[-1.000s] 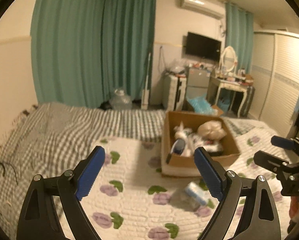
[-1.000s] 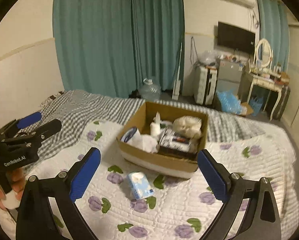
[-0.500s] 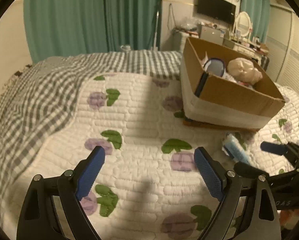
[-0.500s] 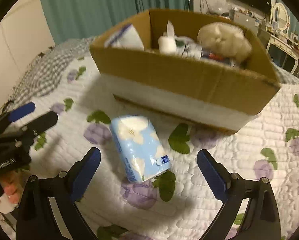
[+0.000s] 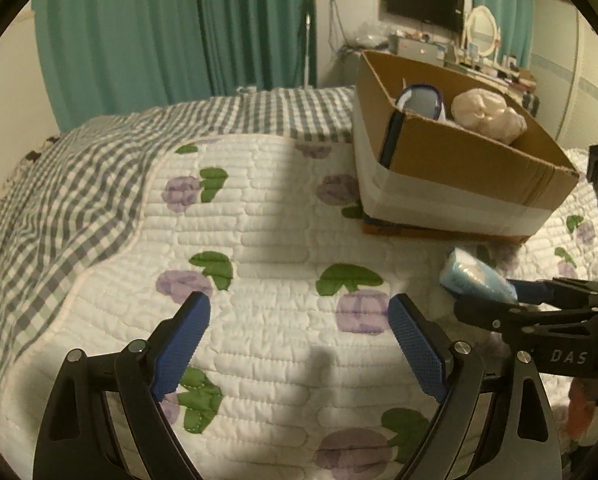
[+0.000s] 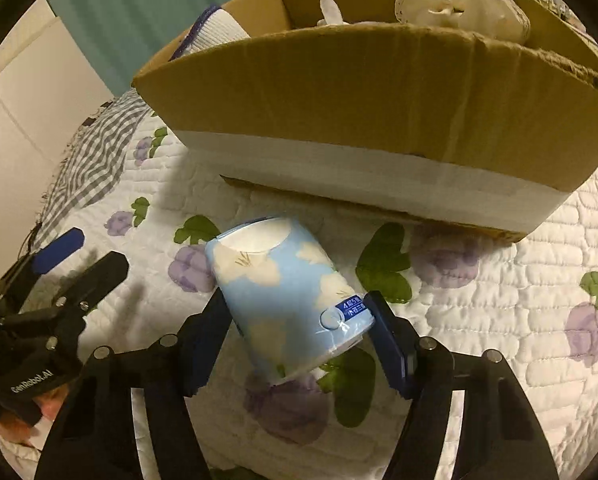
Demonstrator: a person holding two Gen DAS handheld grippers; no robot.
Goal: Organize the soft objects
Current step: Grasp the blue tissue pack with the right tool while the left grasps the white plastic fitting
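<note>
Right gripper (image 6: 295,336): lowered from above the bed, jaws closing on the blue tissue pack (image 6: 289,300), pads at both its sides. Left gripper (image 5: 299,344): also lowered, wide open, empty, over the quilt (image 5: 267,220). Pack lies on the quilt just in front of the cardboard box (image 6: 379,92), which holds other soft items. Judged: grasp nearly made, lift into box next
</note>
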